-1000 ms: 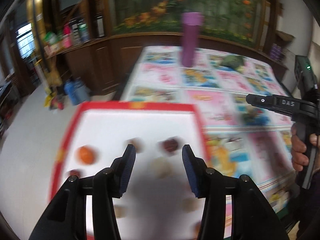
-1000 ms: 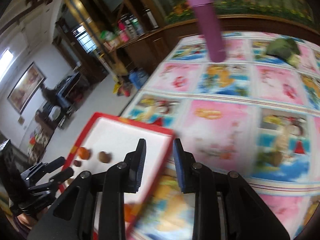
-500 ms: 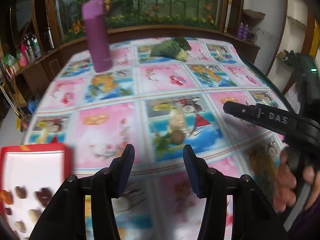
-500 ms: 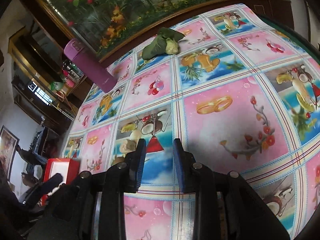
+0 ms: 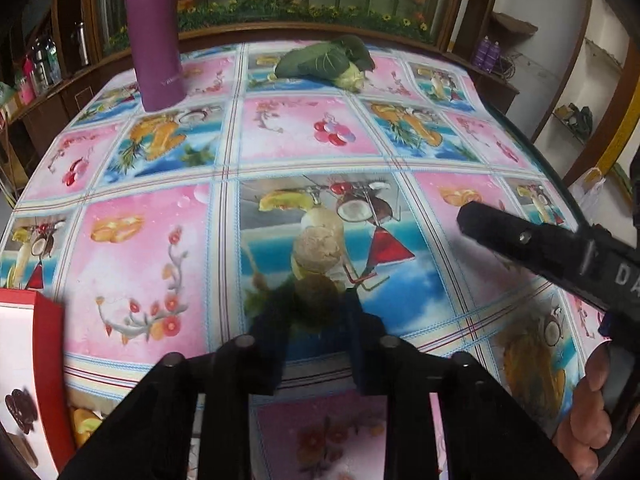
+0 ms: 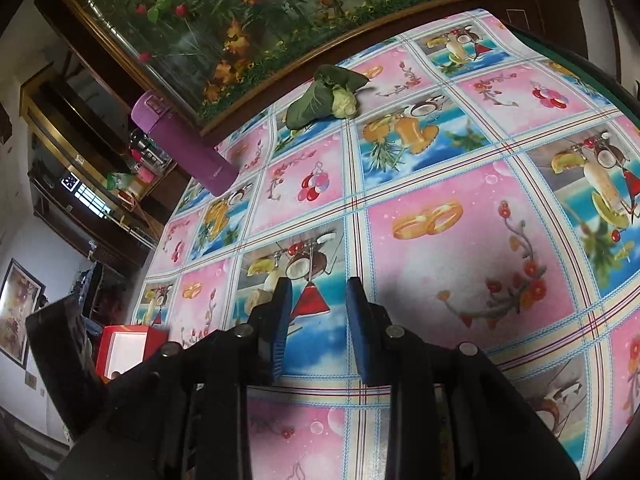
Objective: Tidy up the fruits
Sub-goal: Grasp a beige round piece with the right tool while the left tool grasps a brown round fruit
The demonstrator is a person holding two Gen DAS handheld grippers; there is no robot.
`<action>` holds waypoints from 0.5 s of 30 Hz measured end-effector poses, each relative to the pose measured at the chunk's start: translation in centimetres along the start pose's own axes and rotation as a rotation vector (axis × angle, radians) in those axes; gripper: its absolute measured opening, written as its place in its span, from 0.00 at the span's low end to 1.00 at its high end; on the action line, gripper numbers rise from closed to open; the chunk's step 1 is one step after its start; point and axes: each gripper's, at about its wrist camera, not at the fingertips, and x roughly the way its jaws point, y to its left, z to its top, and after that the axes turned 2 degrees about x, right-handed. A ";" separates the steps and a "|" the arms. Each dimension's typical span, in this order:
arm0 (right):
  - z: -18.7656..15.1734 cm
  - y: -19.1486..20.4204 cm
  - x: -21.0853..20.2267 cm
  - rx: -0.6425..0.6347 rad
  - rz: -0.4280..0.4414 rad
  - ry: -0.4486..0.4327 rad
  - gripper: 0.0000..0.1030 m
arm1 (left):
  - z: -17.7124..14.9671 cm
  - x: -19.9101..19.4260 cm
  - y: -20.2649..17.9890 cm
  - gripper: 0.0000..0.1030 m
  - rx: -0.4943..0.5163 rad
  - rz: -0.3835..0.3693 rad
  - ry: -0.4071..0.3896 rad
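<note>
A brown round fruit (image 5: 319,251) lies on the patterned tablecloth (image 5: 140,264), with a darker small fruit (image 5: 316,292) just in front of it. My left gripper (image 5: 316,312) is open, its fingertips on either side of the darker fruit and close to it. A red tray with a white floor (image 5: 44,344) sits at the lower left and holds dark fruits (image 5: 22,416). My right gripper (image 6: 316,304) is open and empty, low over the cloth; it also shows in the left wrist view (image 5: 472,220). The tray shows small in the right wrist view (image 6: 124,344).
A tall purple bottle (image 5: 154,36) stands at the far left of the table. A leafy green vegetable (image 5: 324,62) lies at the far middle. A wooden cabinet edge runs behind the table. The table's right edge (image 5: 556,184) drops off to the floor.
Both grippers have swung right from the red tray to the middle of the table. My left gripper has come down close over the two brown fruits. Both stay open.
</note>
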 end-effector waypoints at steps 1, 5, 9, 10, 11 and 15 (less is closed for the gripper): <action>-0.1 0.1 0.2 -0.004 -0.003 0.003 0.29 | -0.1 -0.1 0.2 0.20 -0.002 -0.011 0.001; -0.4 0.6 0.9 -0.032 0.006 0.028 0.29 | -0.5 -0.6 1.1 0.20 -0.013 -0.001 0.005; -1.2 2.4 1.8 -0.113 0.014 0.053 0.29 | -1.3 -2.2 2.4 0.20 -0.028 0.034 -0.008; -1.4 2.9 2.0 -0.137 0.017 0.059 0.29 | -1.6 -2.6 2.8 0.20 -0.034 0.051 -0.011; -1.7 3.5 2.3 -0.155 0.022 0.067 0.29 | -1.7 -2.8 3.2 0.20 -0.042 0.060 -0.013; -2.8 5.7 3.7 -0.235 0.005 0.093 0.30 | -2.2 -3.6 5.1 0.20 -0.082 0.089 -0.018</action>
